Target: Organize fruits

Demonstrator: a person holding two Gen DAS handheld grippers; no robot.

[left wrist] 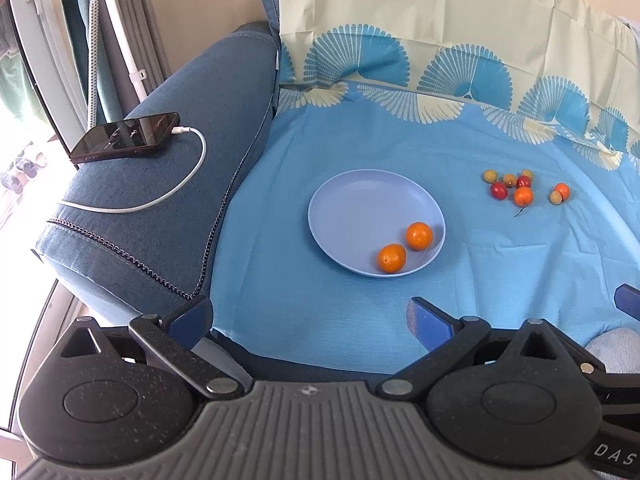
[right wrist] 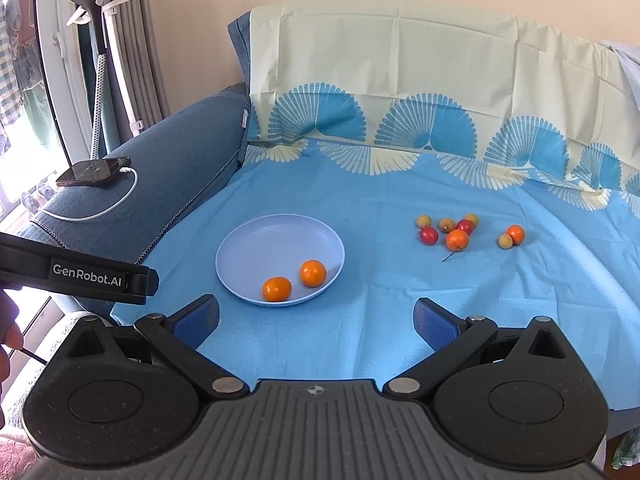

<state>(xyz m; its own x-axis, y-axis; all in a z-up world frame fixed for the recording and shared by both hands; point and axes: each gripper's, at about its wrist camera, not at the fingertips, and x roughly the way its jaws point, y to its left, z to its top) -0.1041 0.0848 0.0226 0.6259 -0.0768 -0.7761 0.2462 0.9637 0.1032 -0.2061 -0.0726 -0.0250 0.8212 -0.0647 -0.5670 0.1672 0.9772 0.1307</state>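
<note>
Overhead, both wrist views:
Surface: blue cloth [right wrist: 360,320] with fan pattern, spread over the seat and up the backrest.
Armrest: denim-blue sofa arm [left wrist: 168,200], left of the cloth.
Phone: dark phone [left wrist: 124,136] lying flat on the armrest, white cable [left wrist: 192,172] plugged in and looping toward the front.
Background: garment steamer on a white stand [right wrist: 100,40] beside grey curtains, by the window.
Obstruction: black strap [right wrist: 80,276] marked "GenRobot.AI" crossing the left edge of the right wrist view, short of the plate; path from either claw to the fruit otherwise open.
Plate: pale blue round plate [left wrist: 360,200] on the cloth, centre-left.
Plate contents: two oranges [left wrist: 419,235] near the plate's front-right rim, close together, contact not resolvable.
Loose fruit: cluster [left wrist: 516,186] on the cloth right of the plate, well apart from it; two red fruits, one small orange fruit with a stem, several tan-yellow ones.
Outliers: one small orange fruit touching a tan one [right wrist: 511,237], just right of the cluster.
Left gripper [left wrist: 308,316]: fingers spread wide, holding nothing, above the cloth's near edge.
Right gripper [right wrist: 316,316]: fingers spread wide, holding nothing, just in front of the plate.
</note>
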